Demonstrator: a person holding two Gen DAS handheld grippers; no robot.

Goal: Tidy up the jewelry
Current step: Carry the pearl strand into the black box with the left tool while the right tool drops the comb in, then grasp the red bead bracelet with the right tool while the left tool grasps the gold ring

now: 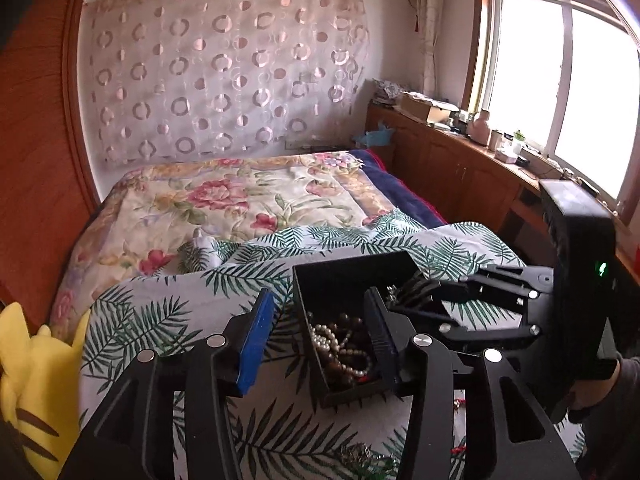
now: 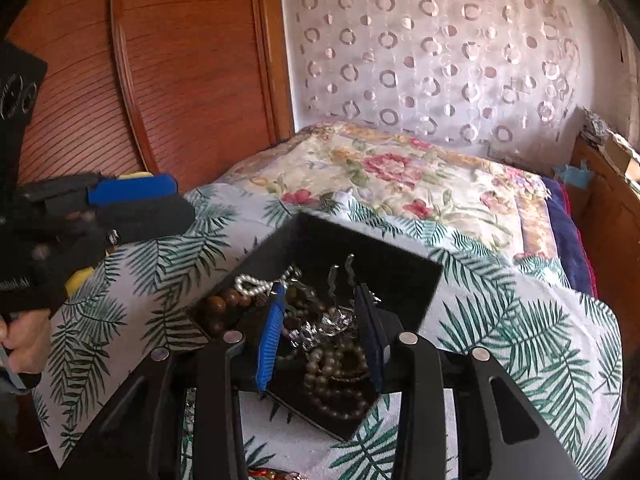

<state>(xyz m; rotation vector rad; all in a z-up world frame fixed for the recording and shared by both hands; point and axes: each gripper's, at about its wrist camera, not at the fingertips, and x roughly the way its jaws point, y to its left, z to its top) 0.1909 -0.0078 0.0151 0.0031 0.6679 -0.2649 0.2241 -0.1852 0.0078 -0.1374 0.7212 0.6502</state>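
A black open box point(image 1: 308, 280) sits on the palm-leaf cloth on the bed. It holds pearl strands point(image 1: 326, 340), brown wooden beads point(image 2: 218, 306) and a silver hair piece point(image 2: 326, 322). My left gripper point(image 1: 318, 316) is open, its jaws astride the box's left wall. My right gripper point(image 2: 320, 302) is open above the box's inside, with the silver piece and beads between its fingers; nothing is gripped. The right gripper also shows in the left wrist view point(image 1: 408, 294), reaching into the box from the right. The left gripper shows at the left of the right wrist view point(image 2: 160, 200).
More loose jewelry point(image 1: 360, 456) lies on the cloth at the near edge, with red bits point(image 1: 458, 402) to the right. A yellow plush toy point(image 1: 28, 376) sits at the left. A wooden wardrobe point(image 2: 180, 60) and a low cabinet point(image 1: 460, 168) flank the bed.
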